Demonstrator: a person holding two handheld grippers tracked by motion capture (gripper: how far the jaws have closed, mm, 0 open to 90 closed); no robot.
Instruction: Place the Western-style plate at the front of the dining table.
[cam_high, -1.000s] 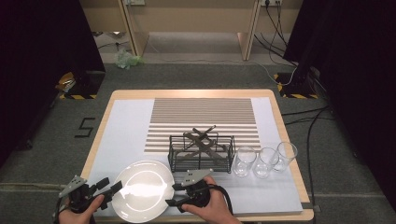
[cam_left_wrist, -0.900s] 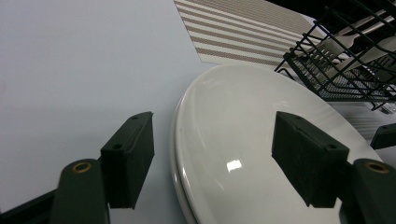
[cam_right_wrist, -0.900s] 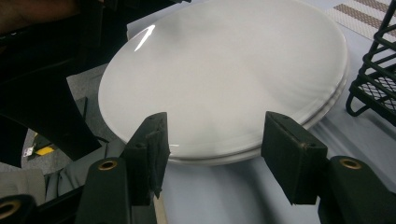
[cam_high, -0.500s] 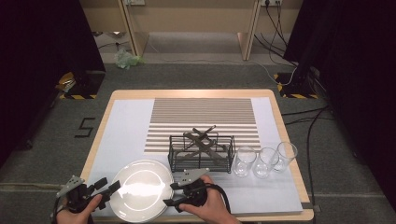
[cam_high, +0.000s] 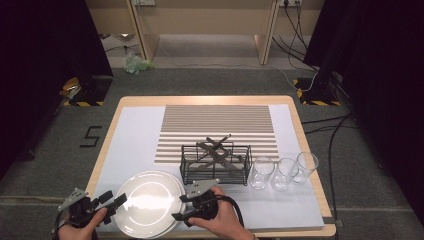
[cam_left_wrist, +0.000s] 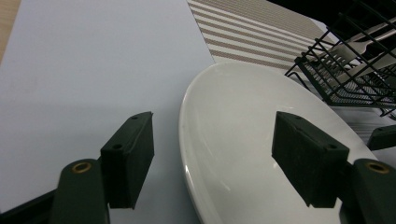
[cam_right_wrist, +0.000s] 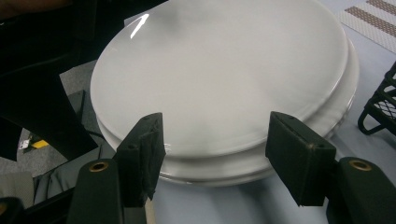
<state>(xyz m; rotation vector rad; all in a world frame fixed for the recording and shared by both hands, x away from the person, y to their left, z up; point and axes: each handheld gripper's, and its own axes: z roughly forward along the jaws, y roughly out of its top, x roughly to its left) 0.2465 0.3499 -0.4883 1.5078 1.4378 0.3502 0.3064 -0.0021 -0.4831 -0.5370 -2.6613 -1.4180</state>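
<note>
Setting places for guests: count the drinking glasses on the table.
3, in a row right of the wire basket: left glass, middle glass, right glass.

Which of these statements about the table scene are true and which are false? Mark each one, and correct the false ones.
1. Three clear glasses stand to the right of the wire basket. True.
2. The left tongs are shut on the rim of the plates. False: their jaws are open at the plate's left edge.
3. The white plates form a stack. True: the right gripper view shows more than one rim.
4. The wire basket is empty. False: utensils lie crossed in it.
5. The right tongs are open at the stack's right side. True.
6. The striped mat lies under the plates. False: the plates sit on the plain sheet.
</note>
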